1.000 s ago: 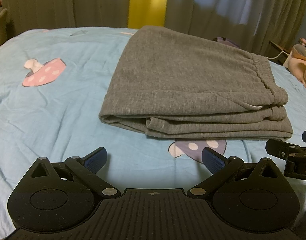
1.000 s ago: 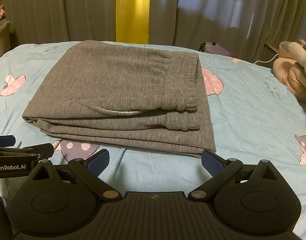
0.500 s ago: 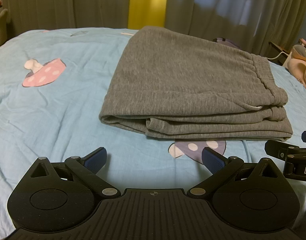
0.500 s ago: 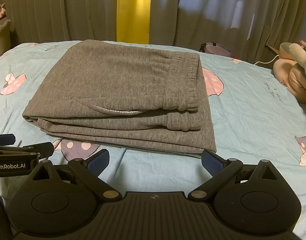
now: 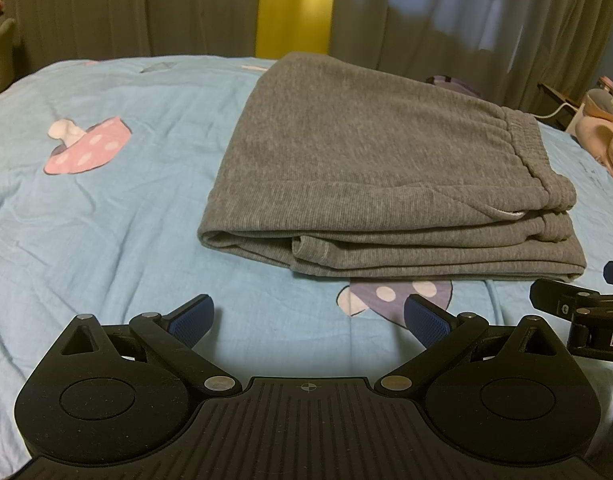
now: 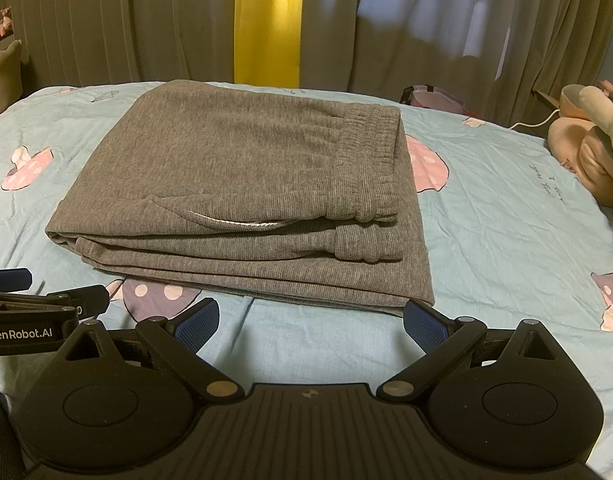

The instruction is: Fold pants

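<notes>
Grey pants (image 5: 378,168) lie folded into a flat stack on the light blue bed sheet (image 5: 106,208), waistband toward the right. In the right wrist view the same pants (image 6: 242,184) fill the middle, with a white pocket edge showing at the front. My left gripper (image 5: 308,318) hovers open just short of the stack's near edge, nothing between its blue pads. My right gripper (image 6: 310,318) is open too, in front of the pants' near right corner. Each gripper shows at the edge of the other's view.
The sheet carries mushroom prints, a pink one (image 5: 86,152) at left. Grey curtains with a yellow strip (image 5: 294,8) hang behind the bed. A stuffed toy (image 6: 590,144) lies at the right edge, near a white cable (image 6: 534,122).
Both grippers have barely moved; the right one's view has drifted very slightly toward the pants. The stack lies as before.
</notes>
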`<state>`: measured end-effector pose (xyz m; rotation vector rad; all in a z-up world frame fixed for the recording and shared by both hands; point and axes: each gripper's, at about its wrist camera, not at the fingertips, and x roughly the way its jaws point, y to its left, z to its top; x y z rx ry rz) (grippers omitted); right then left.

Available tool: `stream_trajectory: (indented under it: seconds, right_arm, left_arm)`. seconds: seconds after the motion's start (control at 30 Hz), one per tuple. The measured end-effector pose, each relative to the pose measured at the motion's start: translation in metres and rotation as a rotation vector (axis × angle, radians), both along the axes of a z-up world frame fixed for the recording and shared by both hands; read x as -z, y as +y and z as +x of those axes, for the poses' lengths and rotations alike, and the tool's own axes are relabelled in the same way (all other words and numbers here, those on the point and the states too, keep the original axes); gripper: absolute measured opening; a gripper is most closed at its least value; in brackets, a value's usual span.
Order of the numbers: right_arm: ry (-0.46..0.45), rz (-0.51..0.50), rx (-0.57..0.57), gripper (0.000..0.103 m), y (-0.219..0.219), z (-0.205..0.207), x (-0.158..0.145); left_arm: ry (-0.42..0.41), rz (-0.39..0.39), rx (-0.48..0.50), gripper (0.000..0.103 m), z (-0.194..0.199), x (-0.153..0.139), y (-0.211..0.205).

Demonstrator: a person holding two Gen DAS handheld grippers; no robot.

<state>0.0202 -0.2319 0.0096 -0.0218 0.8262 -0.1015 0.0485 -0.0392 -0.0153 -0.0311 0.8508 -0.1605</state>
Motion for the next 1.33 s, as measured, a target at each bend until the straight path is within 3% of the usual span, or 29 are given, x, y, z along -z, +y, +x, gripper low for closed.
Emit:
stream_trajectory:
  seconds: [1.33]
  right_arm:
    - [0.001,0.001,-0.011,0.099,0.0,-0.0001,0.0004]
  left_arm:
    - [-0.005,-0.012,-0.002,0.103,-0.0002,-0.0003,0.0008]
